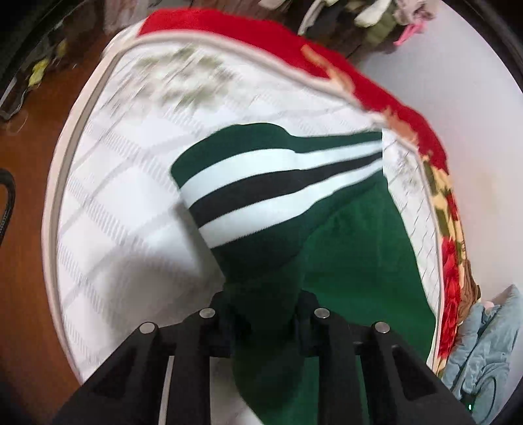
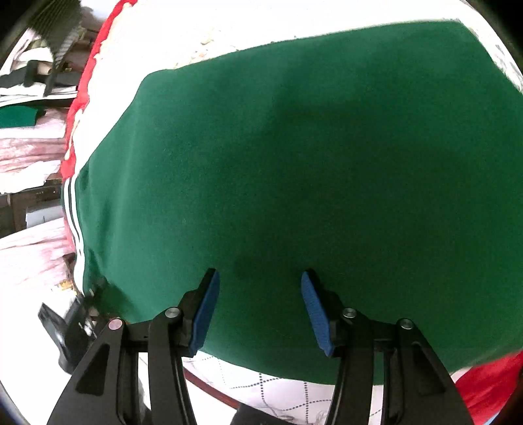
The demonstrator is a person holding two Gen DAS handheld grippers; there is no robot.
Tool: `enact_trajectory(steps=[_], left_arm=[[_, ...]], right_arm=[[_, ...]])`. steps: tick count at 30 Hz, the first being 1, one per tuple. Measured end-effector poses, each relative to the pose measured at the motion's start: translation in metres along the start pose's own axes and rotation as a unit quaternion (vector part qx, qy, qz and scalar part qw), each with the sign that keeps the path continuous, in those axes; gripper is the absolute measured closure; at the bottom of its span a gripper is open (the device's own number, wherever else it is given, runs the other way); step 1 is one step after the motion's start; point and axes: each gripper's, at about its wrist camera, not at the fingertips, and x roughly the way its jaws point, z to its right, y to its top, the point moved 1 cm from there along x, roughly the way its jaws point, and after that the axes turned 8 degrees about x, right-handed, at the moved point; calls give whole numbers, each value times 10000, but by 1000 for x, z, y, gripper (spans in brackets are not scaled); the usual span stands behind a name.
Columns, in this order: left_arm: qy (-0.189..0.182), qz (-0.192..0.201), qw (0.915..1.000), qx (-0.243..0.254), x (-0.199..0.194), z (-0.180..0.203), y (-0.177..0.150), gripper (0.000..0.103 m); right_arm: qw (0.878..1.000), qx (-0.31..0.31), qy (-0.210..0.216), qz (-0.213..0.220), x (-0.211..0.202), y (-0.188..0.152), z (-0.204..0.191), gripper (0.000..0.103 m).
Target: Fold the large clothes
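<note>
A large green garment (image 2: 294,157) lies spread on a white quilted mattress (image 1: 124,183). Its sleeve, with white and black stripes (image 1: 261,183), is lifted over the mattress. My left gripper (image 1: 264,314) is shut on this green sleeve; the cloth hides its fingertips. My right gripper (image 2: 260,304) is open, its blue pads (image 2: 206,310) hovering just above the garment's flat green body near its front edge. The left gripper's black body shows at the garment's left edge in the right wrist view (image 2: 65,330).
A red floral blanket (image 1: 451,261) runs along the mattress's far and right sides. A pale blue cloth (image 1: 483,353) lies at the right. A brown wooden floor (image 1: 29,229) is at the left. Piled clothes (image 1: 385,19) lie beyond. Pink bedding (image 2: 29,153) is left.
</note>
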Motion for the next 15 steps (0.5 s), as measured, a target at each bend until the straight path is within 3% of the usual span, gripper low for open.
enact_trajectory(steps=[3,5,7,10,12,15], left_arm=[[-110,11,9996,269,22,5,21,81],[-328,-347,9987,158,47,-3,29,71],[-519,-540,9972,82,56,-9,29,54],[-740,-443,9959,254,61,-2,27,33],[-672,-375,9960,451,65,11,26,28],[-432,-214,9973,555,70,26,25,29]], right_arm=[[9996,-133,-102,205,-7,6,-7,49],[9995,-101,-181,251,-5,11,-1,49],[9989,-228,-389,134,8,19,3,49],[9956,-428,-831,65,25,27,-5,48],[9932,-499,-1051,-20,31,36,-13,44],[9941,-149,-1046,-238,27,47,-13,42]])
